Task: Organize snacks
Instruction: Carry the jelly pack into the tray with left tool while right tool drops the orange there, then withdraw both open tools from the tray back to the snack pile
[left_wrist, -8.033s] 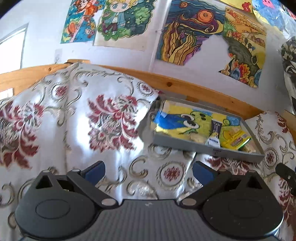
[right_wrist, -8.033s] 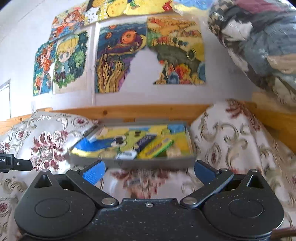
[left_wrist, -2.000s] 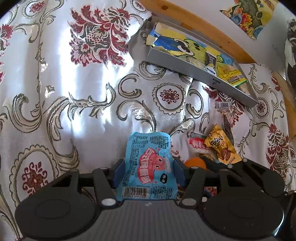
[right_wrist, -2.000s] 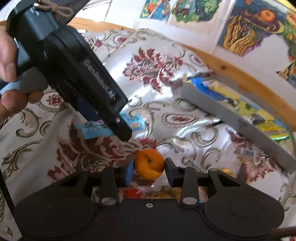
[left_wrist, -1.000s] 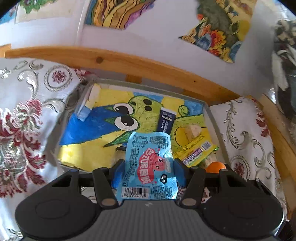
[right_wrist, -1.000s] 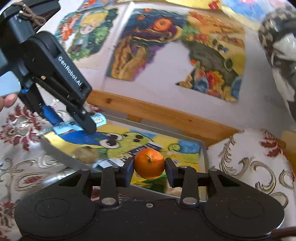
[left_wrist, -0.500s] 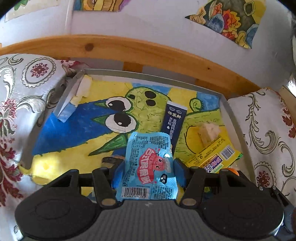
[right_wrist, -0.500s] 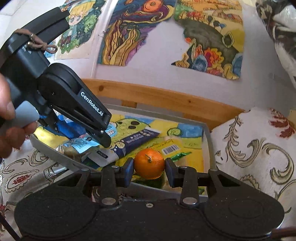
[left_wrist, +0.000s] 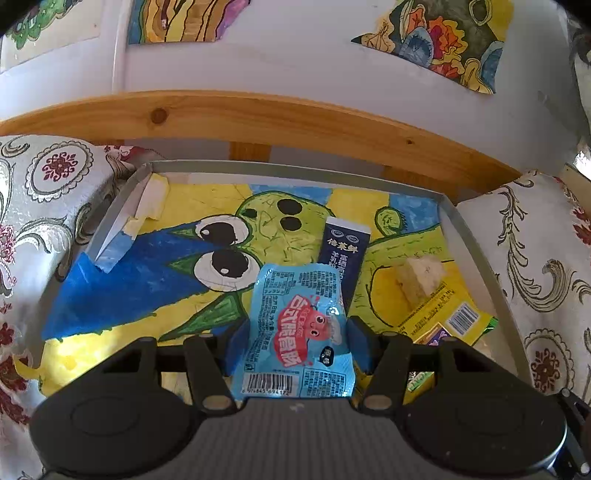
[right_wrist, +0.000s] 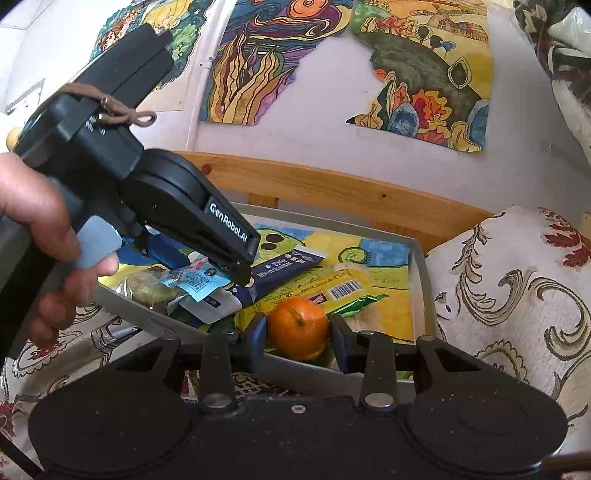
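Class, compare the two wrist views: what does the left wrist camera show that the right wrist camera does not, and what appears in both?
Only the left wrist view shows the left tongs head-on, shut on the blue snack packet. Only the right wrist view shows the orange between the right tongs, and the hand holding the other tool. Both show the grey tray, the dark blue packet and the yellow barcoded wrapper.
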